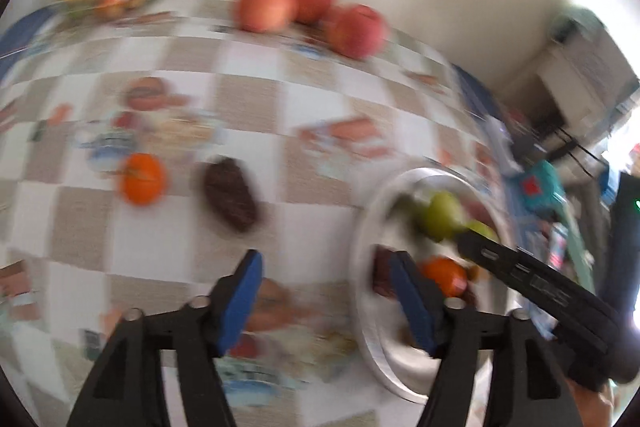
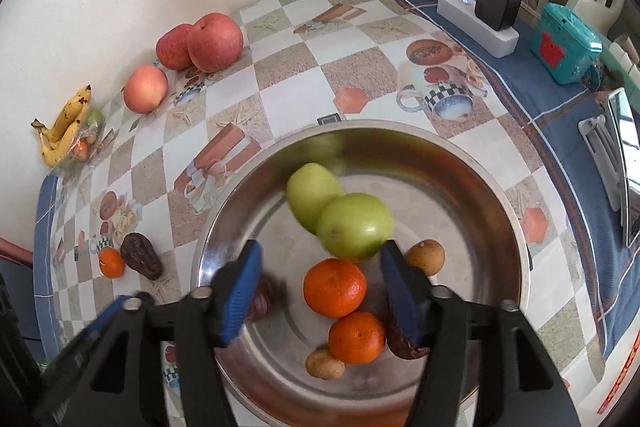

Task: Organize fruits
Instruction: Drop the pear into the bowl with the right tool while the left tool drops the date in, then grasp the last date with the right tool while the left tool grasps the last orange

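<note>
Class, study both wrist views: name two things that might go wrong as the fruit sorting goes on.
1. The green fruit looks blurred, perhaps rolling in the metal bowl; it may knock the orange.
2. The left gripper, open, is motion-blurred near the bowl rim and the right gripper; a collision seems possible.

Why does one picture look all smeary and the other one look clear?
Left wrist view: everything is streaked with motion blur, even the red apples and the orange. Right wrist view: mostly sharp, though the two green fruits in the metal bowl look a bit smeared. Both views bend the checkered tablecloth into curves, which is fisheye distortion.
</note>
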Tool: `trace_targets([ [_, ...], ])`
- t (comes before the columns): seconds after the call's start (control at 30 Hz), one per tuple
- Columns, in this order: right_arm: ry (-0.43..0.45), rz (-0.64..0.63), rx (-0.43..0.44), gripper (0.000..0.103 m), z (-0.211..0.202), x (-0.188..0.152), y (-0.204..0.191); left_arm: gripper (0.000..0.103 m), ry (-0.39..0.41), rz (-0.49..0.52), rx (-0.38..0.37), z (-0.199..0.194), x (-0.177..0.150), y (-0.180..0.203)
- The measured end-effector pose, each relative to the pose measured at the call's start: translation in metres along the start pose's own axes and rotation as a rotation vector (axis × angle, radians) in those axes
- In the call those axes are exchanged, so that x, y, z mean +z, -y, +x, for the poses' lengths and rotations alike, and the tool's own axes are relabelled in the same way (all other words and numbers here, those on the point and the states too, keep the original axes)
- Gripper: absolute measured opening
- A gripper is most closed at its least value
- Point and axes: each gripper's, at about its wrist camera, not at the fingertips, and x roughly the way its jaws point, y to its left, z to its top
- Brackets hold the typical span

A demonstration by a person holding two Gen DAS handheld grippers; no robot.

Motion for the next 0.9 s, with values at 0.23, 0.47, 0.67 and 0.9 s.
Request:
trace_targets([
  [0.23,0.099,-0.121,-0.003,0.094,-0.009,-0.002,-0.027,0.103,0.126,-0.162,0.21,-0.018,0.011,-0.056],
  [0.47,0.129,-0.334,0.155,0.096,-0.009,-0.013,-0.095,0.103,0.199,-0.23,0.292,-0.026,0.019,-0.094],
  [0.67,0.073,-0.469,0.177,0.096,0.02,-0.026,-0.144,0.103,0.147,-0.354,0.201,-0.019,0.025,-0.126],
  [0.9,0.011,-0.509,0.178,0.078,0.052,-0.027,-0.169,0.102,0.09,-0.329,0.149,0.003,0.034,-0.121],
])
